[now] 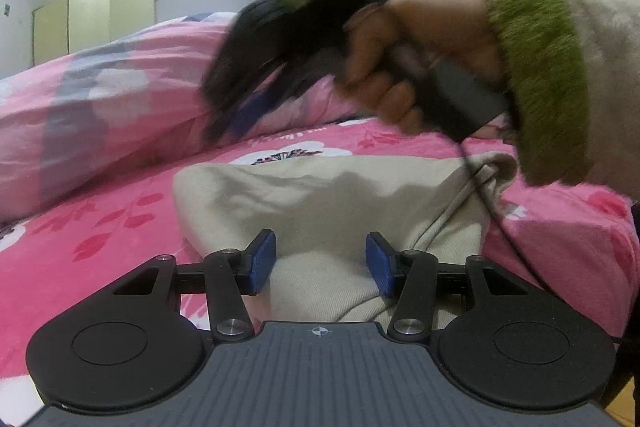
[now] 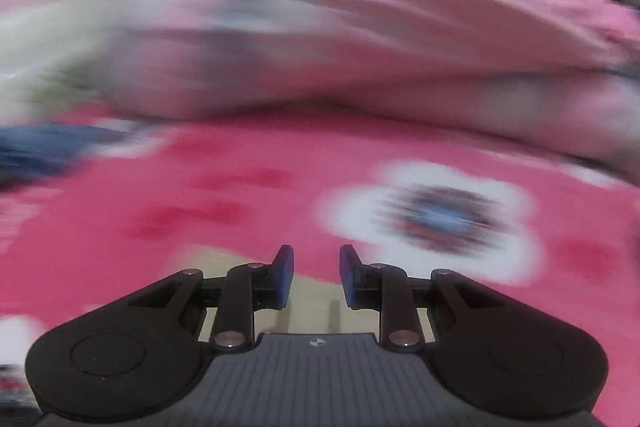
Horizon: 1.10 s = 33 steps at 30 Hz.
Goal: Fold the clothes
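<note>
The beige garment point(image 1: 332, 211) lies on the pink bed point(image 1: 100, 239) at lower centre, the left tool point(image 1: 321, 259) half-wide and empty over its fold, the right tool point(image 2: 316, 275) narrow, gripping nothing.

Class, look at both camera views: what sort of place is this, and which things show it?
Most likely a bedroom in a home: a bed with a pink floral sheet, a bunched pink quilt behind it, and pale cupboards against the far wall.
</note>
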Each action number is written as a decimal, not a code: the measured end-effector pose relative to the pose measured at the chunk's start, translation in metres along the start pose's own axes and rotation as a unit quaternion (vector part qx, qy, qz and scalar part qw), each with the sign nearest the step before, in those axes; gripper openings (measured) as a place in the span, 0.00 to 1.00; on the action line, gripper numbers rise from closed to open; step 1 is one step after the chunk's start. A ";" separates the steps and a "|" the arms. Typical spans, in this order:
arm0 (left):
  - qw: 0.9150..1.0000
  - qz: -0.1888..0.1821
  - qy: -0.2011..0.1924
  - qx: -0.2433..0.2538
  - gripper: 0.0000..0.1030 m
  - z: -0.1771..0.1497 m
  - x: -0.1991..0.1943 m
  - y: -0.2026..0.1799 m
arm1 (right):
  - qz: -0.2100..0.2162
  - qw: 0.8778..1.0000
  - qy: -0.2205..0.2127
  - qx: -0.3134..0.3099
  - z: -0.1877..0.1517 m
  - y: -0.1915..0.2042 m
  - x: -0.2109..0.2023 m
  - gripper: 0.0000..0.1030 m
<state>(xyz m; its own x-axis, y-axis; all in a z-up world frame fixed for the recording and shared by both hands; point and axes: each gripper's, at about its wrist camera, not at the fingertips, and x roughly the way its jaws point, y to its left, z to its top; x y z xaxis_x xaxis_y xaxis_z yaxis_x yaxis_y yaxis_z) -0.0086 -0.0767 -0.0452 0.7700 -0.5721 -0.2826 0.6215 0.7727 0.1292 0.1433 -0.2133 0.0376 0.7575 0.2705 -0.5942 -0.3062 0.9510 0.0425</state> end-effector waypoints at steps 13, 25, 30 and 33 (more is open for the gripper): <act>1.000 0.015 -0.003 0.004 0.48 -0.001 -0.003 -0.006 | 0.070 0.996 0.050 -0.036 -0.004 0.035 0.024 0.24; 1.000 0.021 -0.004 0.008 0.48 -0.002 -0.003 -0.007 | 0.028 0.999 0.024 -0.030 -0.005 0.022 0.005 0.25; 1.000 0.017 -0.006 0.009 0.48 -0.001 -0.002 -0.006 | -0.013 0.997 0.062 0.040 -0.035 -0.028 0.005 0.21; 1.000 0.015 -0.008 0.011 0.49 -0.002 -0.001 -0.005 | -0.021 0.994 0.080 0.070 -0.055 -0.046 0.014 0.20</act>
<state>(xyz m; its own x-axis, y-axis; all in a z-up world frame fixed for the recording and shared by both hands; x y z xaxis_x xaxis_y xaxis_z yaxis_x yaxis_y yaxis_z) -0.0130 -0.0798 -0.0474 0.7898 -0.5536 -0.2642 0.6016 0.7832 0.1571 0.1357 -0.2617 -0.0169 0.6629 0.2139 -0.7175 -0.1854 0.9754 0.1195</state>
